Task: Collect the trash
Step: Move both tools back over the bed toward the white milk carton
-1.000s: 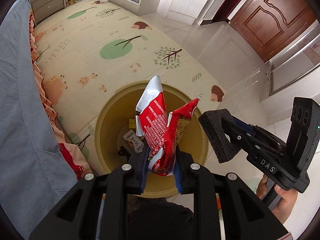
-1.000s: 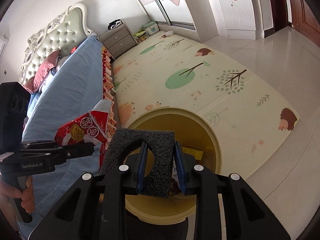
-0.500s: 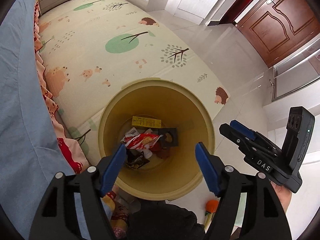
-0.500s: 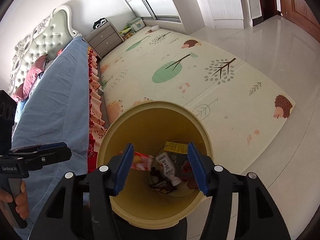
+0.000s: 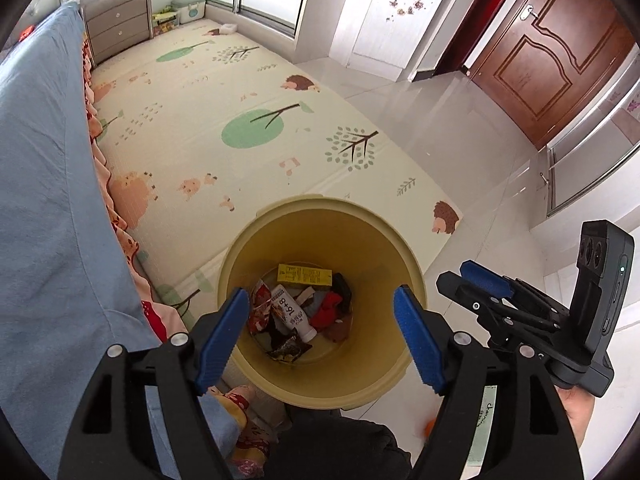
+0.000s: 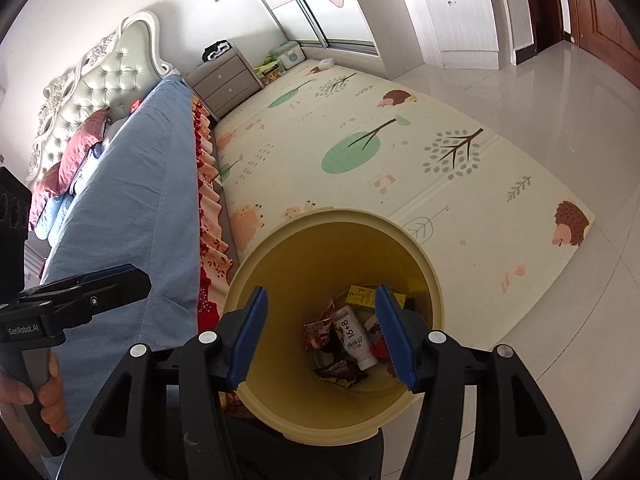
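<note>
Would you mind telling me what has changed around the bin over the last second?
Both grippers let go. The left gripper dropped its red snack wrapper into the yellow bin, its jaws opening further with nothing between them. The right gripper released its black foam piece and is open and empty. The bin, play mat and bed stayed put.

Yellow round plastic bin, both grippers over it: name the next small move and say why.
Probably lift both away to look for more trash. The left gripper, jaws opening, and the right gripper hold nothing; the wrappers and the white bottle lie inside the yellow round plastic bin.
</note>
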`<state>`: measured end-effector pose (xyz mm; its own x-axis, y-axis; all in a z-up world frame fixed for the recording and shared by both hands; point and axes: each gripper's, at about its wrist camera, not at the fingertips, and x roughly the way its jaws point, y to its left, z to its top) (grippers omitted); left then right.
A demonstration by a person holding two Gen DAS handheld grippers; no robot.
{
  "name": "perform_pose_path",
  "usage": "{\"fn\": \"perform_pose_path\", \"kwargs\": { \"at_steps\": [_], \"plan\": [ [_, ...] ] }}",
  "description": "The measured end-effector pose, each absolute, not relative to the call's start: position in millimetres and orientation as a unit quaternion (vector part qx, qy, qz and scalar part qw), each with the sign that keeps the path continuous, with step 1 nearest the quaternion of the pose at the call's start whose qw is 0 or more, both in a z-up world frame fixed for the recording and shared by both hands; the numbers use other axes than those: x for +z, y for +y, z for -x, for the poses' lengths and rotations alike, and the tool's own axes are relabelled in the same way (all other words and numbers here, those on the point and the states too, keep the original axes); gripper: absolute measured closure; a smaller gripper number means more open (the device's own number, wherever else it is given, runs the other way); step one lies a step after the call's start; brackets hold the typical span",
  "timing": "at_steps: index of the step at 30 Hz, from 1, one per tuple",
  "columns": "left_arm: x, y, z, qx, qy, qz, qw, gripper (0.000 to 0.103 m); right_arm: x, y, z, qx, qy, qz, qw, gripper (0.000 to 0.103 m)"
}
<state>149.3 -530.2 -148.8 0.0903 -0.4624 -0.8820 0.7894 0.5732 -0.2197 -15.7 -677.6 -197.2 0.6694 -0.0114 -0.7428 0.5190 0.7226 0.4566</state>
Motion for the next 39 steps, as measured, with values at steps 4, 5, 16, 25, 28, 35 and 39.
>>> {"fn": "perform_pose_path", "kwargs": {
  "at_steps": [4,5,16,25,28,35,39],
  "plan": [
    [-118,-517,-149,-0.441,0.487,-0.146,0.740,0.028,-169,-668,11,-0.152,0.363,-0.315,0.864,0.047],
    [-110,-511,-150,-0.442,0.478,-0.142,0.746,0.028,-161,-664,10,-0.148,0.360,-0.308,0.868,0.047],
    [-42,-391,-172,-0.367,0.394,-0.110,0.836,0.025,-80,-581,-50,-0.049,0.328,-0.223,0.916,0.047],
    [-17,-257,-205,-0.261,0.377,-0.070,0.886,0.013,-35,-471,-124,0.060,0.324,-0.162,0.930,0.044],
    [-12,-215,-219,-0.227,0.371,-0.051,0.899,0.011,-23,-432,-147,0.091,0.329,-0.133,0.930,0.041],
    [-10,-130,-238,-0.151,0.366,-0.010,0.918,0.010,-12,-349,-192,0.159,0.348,-0.073,0.921,0.039],
    [-13,-93,-248,-0.085,0.351,-0.013,0.932,0.009,-14,-311,-213,0.183,0.359,-0.035,0.914,0.037]
  ]
}}
